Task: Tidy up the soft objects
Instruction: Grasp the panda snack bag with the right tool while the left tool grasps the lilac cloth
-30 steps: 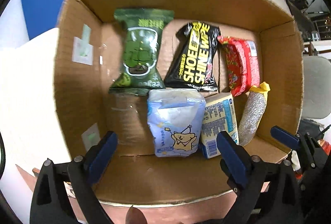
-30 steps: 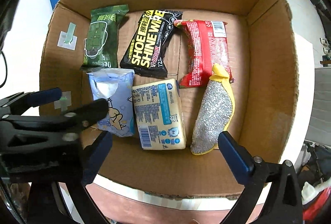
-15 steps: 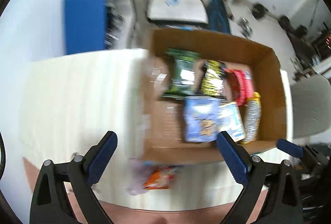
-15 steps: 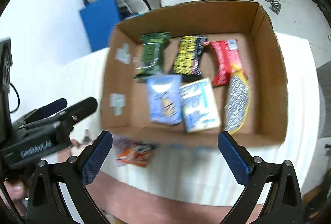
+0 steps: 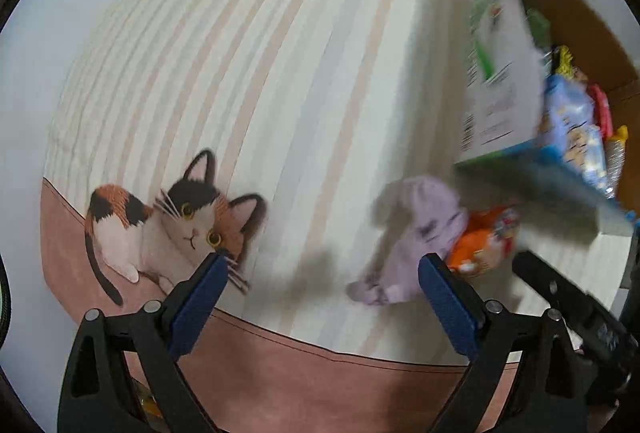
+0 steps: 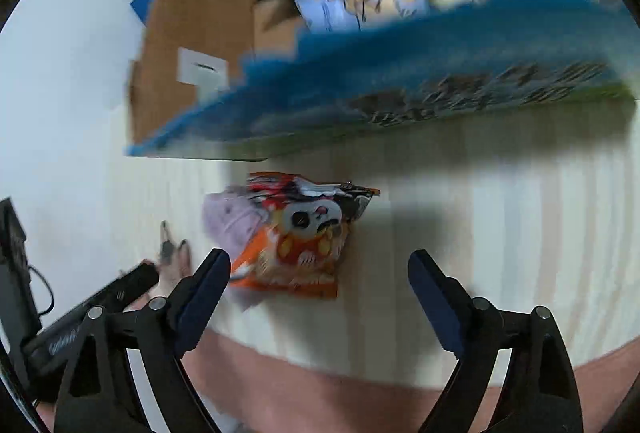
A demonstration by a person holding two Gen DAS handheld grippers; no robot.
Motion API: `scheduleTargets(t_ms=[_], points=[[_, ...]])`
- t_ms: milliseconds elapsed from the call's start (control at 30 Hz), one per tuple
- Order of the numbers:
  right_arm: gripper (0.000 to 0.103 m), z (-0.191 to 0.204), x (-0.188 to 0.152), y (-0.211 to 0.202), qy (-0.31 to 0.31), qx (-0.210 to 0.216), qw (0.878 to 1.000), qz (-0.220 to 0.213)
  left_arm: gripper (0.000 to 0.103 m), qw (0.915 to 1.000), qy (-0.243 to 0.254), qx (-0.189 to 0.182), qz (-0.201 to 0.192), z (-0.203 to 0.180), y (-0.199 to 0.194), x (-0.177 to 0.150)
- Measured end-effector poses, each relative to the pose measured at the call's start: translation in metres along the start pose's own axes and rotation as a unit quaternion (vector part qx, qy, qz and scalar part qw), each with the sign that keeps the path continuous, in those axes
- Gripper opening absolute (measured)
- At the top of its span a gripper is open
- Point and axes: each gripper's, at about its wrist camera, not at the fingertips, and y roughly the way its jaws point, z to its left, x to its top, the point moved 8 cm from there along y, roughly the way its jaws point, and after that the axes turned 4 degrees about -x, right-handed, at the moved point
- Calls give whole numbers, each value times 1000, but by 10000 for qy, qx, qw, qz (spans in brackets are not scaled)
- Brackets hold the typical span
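Fetch step: 2 items remain outside the open cardboard box [image 6: 192,45], an orange printed snack packet [image 6: 296,253] overlapping a lilac knitted soft piece [image 5: 416,229] on the striped table [image 5: 280,81]. Right tool [image 6: 320,269] and left tool [image 5: 320,269] gape wide and empty, jaws just narrowing slightly. Next: drop onto one item, pinch gently.

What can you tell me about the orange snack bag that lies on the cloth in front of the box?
The orange snack bag is a flat pouch of glossy film, printed with a cartoon face and red and white marks, with a dark sealed top edge. It lies flat on the striped tablecloth, just outside the cardboard box. One side of it touches, and seems to overlap, a purple soft toy. Nothing holds it: the right gripper is open beside it, its fingers apart from the bag.
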Motion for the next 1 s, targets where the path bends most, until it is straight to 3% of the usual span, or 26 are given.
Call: scheduleTargets(t_ms=[167,200,233,333,567,700,800,900,967,1000], points=[[91,10,-8,34,65,188,9997,135,92,9999,-24,2,161,8,18,-4],[81,14,-8,31,-17,151,9999,-26,92,9998,-8,11,180,9,20,-4],[62,19,-8,33,-126,176,9998,-15,92,9998,17,11,200,8,23,-3],[51,26,-11,38,-329,51,9994,85,92,9997,86,-19,230,4,28,-1],[48,-4,-27,3,-597,-563,9966,112,92,9977,556,-62,393,-28,47,1],[48,-42,-35,-24,-762,-1283,9887,128,92,9926,1027,58,645,-55,67,-3],[48,-70,-37,-35,-1050,-2083,9724,70,92,9892,1224,206,778,-68,87,-3],[48,-84,-45,-30,-1081,-2336,9659,279,72,9886,1234,292,812,-72,101,-3],[50,-88,-47,-28,-1074,-2345,9658,266,57,9902,1142,110,795,-75,101,-3],[52,-88,-47,-27,-1046,-2369,9656,230,44,9906,1093,32,822,-77,100,-6]])
